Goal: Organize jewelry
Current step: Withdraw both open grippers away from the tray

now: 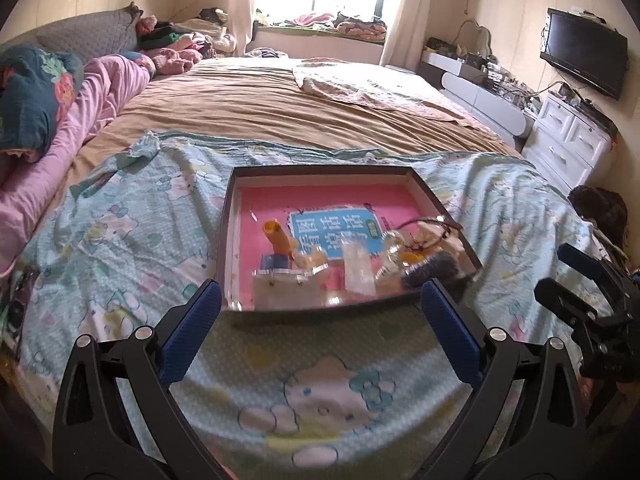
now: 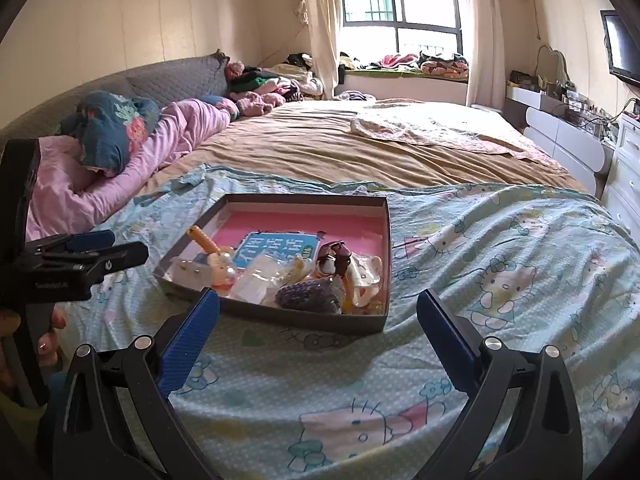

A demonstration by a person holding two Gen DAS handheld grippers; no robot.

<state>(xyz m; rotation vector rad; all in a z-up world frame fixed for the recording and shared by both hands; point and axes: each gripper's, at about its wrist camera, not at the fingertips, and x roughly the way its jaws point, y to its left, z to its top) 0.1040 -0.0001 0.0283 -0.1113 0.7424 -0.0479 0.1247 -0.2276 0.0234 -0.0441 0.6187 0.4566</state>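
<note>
A shallow dark box [image 1: 230,216] with a pink floor lies on the Hello Kitty sheet; it also shows in the right wrist view [image 2: 387,240]. In its near half lie jumbled jewelry and accessories: an orange piece [image 1: 276,236], clear plastic bags [image 1: 358,270], a dark beaded item [image 2: 310,294], a red cord bracelet [image 1: 424,228], a white hair clip [image 2: 366,276]. My left gripper [image 1: 320,300] is open and empty, just short of the box's near wall. My right gripper [image 2: 318,312] is open and empty, in front of the box's near edge.
The box sits on a light green cartoon sheet [image 2: 500,264] over a large bed with a tan cover [image 1: 280,96]. Pink bedding [image 1: 100,92] lies along the left. A white dresser [image 1: 564,140] and TV [image 1: 584,52] stand at right.
</note>
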